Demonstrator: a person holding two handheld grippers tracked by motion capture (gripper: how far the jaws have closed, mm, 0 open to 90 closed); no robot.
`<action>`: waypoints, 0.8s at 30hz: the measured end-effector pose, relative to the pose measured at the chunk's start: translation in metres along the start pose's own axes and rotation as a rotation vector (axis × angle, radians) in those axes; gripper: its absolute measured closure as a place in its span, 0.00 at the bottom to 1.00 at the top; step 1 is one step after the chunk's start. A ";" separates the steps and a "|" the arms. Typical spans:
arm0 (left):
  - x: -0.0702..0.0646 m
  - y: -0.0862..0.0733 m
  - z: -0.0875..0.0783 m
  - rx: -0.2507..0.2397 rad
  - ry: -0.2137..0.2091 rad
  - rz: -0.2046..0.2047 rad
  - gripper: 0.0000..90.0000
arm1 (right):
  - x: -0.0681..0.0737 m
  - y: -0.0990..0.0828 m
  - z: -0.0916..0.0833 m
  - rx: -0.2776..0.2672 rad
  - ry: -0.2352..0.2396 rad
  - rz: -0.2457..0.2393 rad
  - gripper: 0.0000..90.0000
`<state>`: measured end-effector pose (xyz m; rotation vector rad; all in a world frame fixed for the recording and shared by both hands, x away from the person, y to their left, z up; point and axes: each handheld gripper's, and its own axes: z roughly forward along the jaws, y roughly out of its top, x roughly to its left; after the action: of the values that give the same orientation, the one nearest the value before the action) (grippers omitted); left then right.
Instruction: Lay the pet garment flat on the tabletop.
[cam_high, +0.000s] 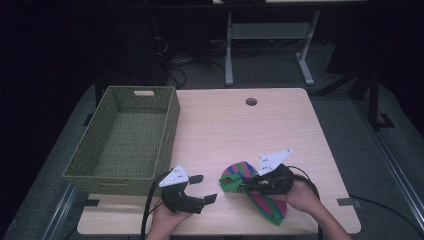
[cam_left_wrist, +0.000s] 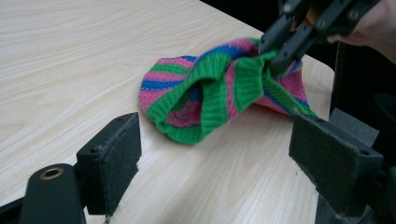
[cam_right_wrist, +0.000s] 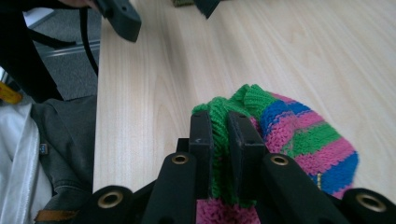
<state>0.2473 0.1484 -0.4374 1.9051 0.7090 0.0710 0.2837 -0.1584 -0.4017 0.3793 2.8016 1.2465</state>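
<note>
A knitted hat striped pink, green and blue lies near the table's front edge, its green cuff bunched and lifted. My right gripper is shut on that cuff; in the right gripper view the two pads pinch the green rib of the hat between them. My left gripper stands open just left of the hat, nothing between its jaws. In the left gripper view its pads frame the hat, with the right gripper clamped on the cuff from above.
A green woven basket with nothing in it stands at the table's left, hanging over the edge. The light wooden table has a round cable hole at the back. Desk legs and cables stand on the floor beyond.
</note>
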 end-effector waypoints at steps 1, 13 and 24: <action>0.000 0.000 0.000 0.002 -0.002 0.003 0.18 | 0.000 0.000 -0.003 -0.008 -0.001 0.016 0.89; -0.001 0.000 -0.001 0.000 -0.001 0.003 0.18 | 0.001 -0.007 0.017 0.065 0.066 0.033 0.87; -0.001 0.000 0.000 0.001 -0.003 0.005 0.18 | -0.001 -0.006 0.017 0.054 0.085 0.056 0.87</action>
<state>0.2462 0.1476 -0.4370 1.9080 0.7026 0.0708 0.2864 -0.1500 -0.4176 0.4206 2.9207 1.2285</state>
